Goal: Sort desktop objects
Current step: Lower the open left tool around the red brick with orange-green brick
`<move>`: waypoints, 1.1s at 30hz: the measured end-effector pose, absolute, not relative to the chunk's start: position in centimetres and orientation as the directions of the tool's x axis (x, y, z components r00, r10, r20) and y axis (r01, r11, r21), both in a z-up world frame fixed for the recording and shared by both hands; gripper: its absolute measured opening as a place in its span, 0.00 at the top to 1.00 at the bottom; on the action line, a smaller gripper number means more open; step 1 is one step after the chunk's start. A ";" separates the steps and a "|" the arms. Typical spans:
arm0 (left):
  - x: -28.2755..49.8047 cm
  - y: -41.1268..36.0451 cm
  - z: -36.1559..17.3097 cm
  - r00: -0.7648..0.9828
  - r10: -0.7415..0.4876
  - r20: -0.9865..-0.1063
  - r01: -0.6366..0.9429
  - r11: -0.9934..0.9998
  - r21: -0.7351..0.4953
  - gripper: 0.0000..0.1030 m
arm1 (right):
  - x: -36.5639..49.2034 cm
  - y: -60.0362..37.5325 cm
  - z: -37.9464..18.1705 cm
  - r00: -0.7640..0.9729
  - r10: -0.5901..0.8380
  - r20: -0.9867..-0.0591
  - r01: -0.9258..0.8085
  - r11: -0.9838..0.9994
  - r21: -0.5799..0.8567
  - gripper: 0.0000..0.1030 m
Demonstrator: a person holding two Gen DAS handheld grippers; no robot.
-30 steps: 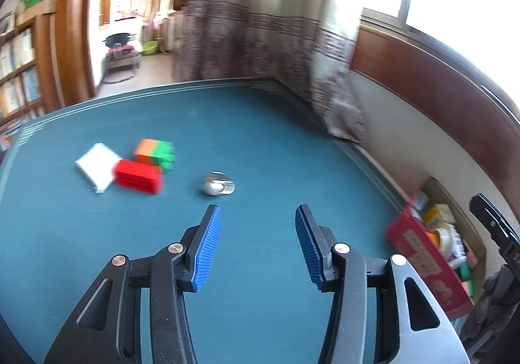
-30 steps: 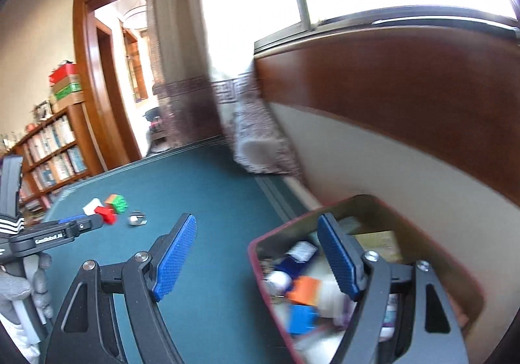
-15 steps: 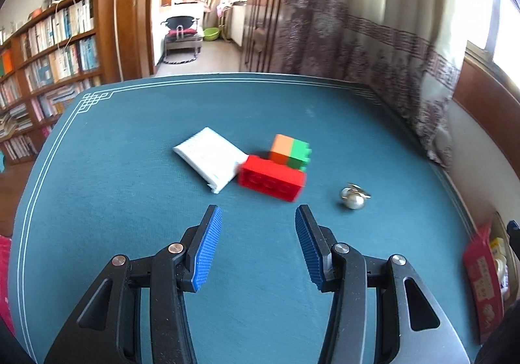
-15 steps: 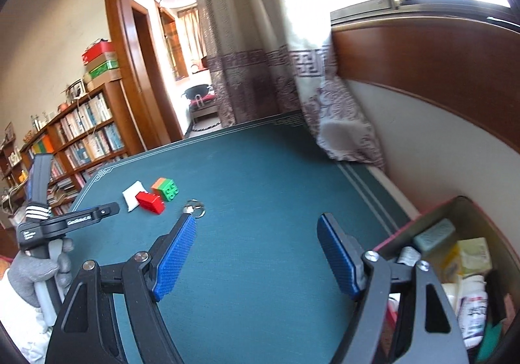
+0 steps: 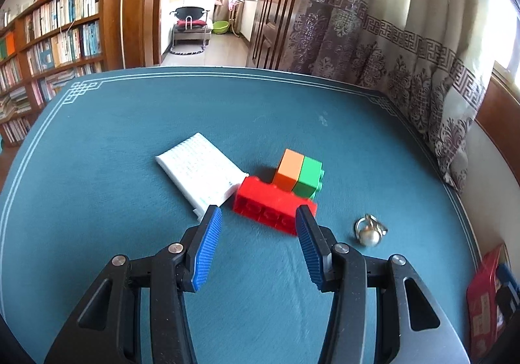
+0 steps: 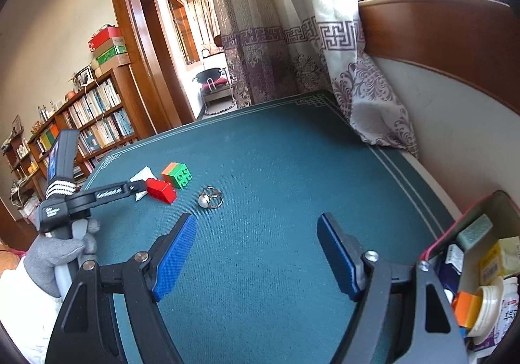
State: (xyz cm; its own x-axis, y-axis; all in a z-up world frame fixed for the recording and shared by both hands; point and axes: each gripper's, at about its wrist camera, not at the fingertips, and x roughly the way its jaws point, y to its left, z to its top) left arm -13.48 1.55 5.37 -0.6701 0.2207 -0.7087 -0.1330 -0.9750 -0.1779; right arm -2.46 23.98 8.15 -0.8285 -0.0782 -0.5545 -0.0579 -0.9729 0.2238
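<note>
Your target group lies near the middle of the teal tabletop (image 5: pixel 97 201): one red brick (image 5: pixel 269 205), one orange-and-green block (image 5: pixel 299 174), one white flat packet (image 5: pixel 201 169) and one pearl ring (image 5: pixel 369 231). That makes four loose items.

The red brick's long axis runs from the packet's near corner toward the tabletop's right edge, with its studded face turned toward your left gripper. It touches the packet at one end, and the orange-and-green block sits just behind it, studs facing right in the left wrist view. The packet's long axis runs diagonally, from the far left toward the brick. The pearl ring lies apart from the bricks, nearer the right edge.

Your left gripper (image 5: pixel 258 234) has its fingers spread wide and holds nothing; the right fingertip overlaps the brick's right end in view, and whether it touches cannot be told. Your right gripper (image 6: pixel 256 253) is also spread wide and empty, above bare cloth nearer the right edge.

One red-walled box (image 6: pixel 438 240) sits past the tabletop's right edge, cut off by the frame. It holds several packages and a white bottle; their labels are too small to read.
</note>
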 end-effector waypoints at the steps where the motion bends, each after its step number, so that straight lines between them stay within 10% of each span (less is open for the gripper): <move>1: -13.7 1.8 5.3 -0.671 0.223 -0.708 -0.134 -0.975 -0.180 0.51 | -2.7 24.0 8.0 -0.826 -0.081 -0.558 -0.057 -0.973 0.225 0.22; 33: -13.8 0.2 4.0 -0.657 0.160 -0.737 -0.070 -0.986 -0.151 0.38 | -5.3 24.7 4.2 -0.785 -0.135 -0.605 -0.065 -0.952 0.298 0.22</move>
State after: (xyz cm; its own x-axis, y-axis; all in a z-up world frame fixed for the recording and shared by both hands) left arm -13.77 0.24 4.02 -0.6570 0.1596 -0.7368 -0.0697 -0.9860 -0.1514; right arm -5.31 24.71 4.19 -0.7847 -0.1353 -0.6050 -0.0652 -0.9525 0.2975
